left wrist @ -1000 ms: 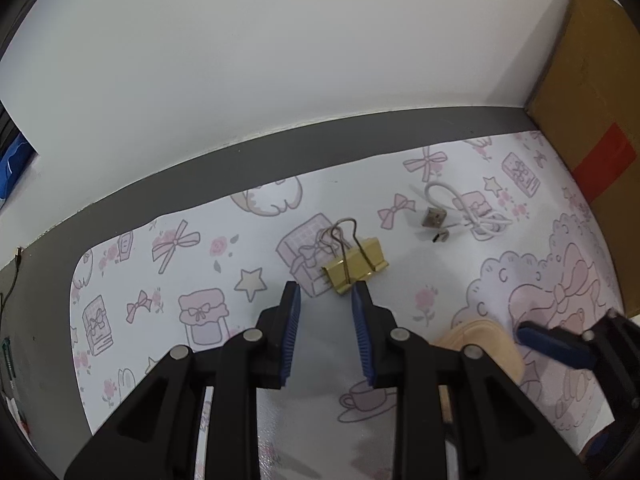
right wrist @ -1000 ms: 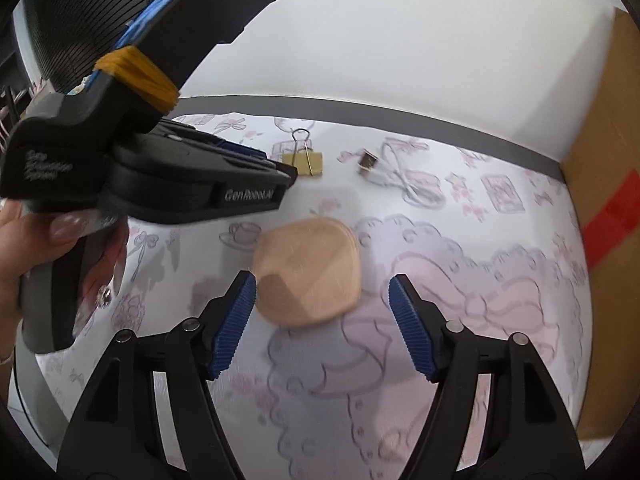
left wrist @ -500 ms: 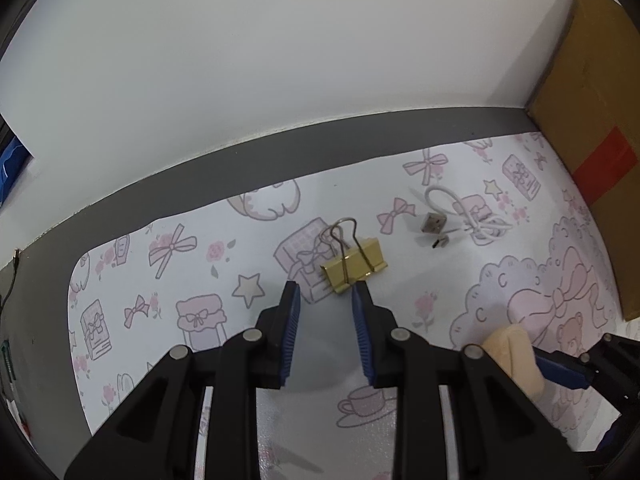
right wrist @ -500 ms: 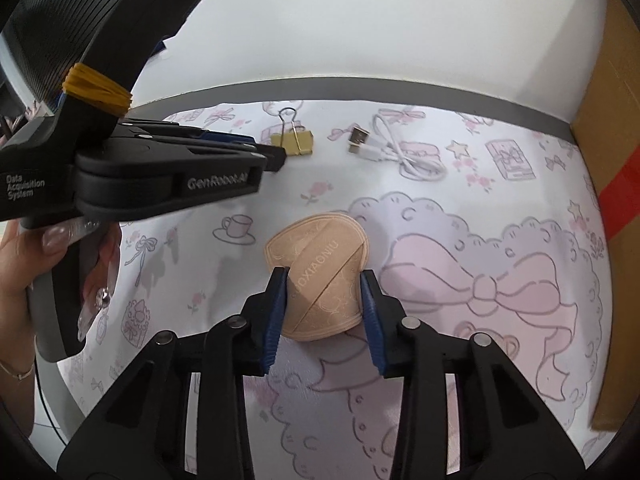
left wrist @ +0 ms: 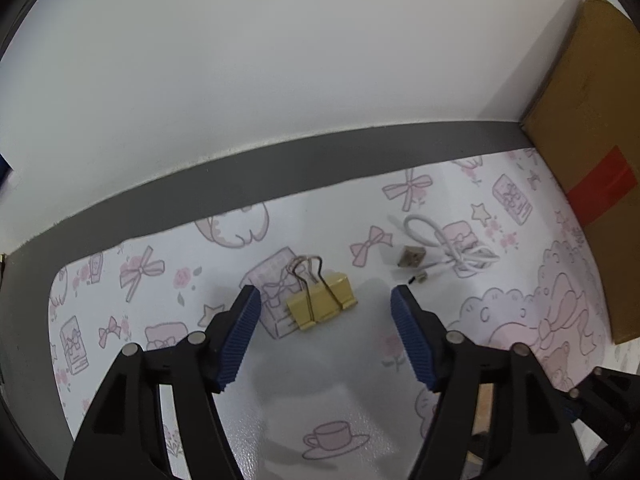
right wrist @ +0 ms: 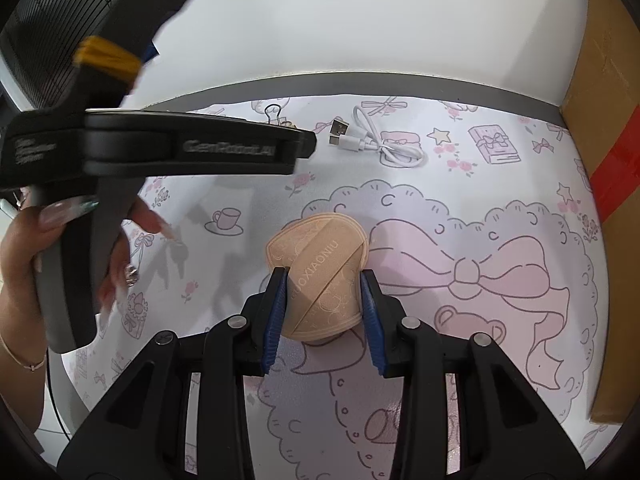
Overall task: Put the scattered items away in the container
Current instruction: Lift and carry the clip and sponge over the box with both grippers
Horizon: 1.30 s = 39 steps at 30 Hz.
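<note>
My right gripper point(right wrist: 323, 284) is shut on a tan powder puff point(right wrist: 320, 276) and holds it just above the patterned mat point(right wrist: 500, 320). My left gripper point(left wrist: 325, 304) is open, its fingers on either side of a gold binder clip point(left wrist: 322, 304) that lies on the mat point(left wrist: 280, 380) just beyond them. A white USB cable point(left wrist: 448, 252) lies to the right of the clip; it also shows in the right wrist view point(right wrist: 384, 142). The left gripper's body point(right wrist: 180, 148) and the hand holding it fill the left of the right wrist view.
A brown cardboard box with red tape point(left wrist: 592, 168) stands at the mat's right edge, also in the right wrist view point(right wrist: 608, 160). A white wall point(left wrist: 280, 60) and a grey strip point(left wrist: 280, 172) close the back. A black slatted object point(right wrist: 52, 20) is at the upper left.
My left gripper's fingers have opened wide around the binder clip. My right gripper closed on the powder puff and lifted it slightly off the mat.
</note>
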### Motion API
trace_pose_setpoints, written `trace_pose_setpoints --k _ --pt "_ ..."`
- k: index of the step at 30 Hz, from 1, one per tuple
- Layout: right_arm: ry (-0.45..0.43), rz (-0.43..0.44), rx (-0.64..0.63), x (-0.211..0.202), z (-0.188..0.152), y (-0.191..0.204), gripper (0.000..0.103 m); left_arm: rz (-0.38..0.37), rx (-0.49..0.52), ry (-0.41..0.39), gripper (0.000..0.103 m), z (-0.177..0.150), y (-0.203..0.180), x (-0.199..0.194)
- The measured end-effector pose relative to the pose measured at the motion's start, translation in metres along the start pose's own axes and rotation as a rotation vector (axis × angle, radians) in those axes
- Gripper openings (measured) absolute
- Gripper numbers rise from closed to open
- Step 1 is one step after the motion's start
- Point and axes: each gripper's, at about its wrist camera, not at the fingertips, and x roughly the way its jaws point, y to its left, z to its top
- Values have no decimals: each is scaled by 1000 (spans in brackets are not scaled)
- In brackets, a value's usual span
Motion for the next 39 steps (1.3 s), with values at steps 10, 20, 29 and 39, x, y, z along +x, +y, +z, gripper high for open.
trace_pose_setpoints --k 10,20,29,39 --pt "12 -21 26 -15 -11 -13 37 69 94 -20 36 8 -20 -1" --pt "14 -19 19 -21 -12 -20 37 101 103 -47 36 14 -21 -15" --pt "10 -40 39 -21 -9 -29 37 140 37 -24 36 -3 5 -51" --pt "-44 -38 29 -63 9 -25 37 177 22 -17 36 -39 -24 -81"
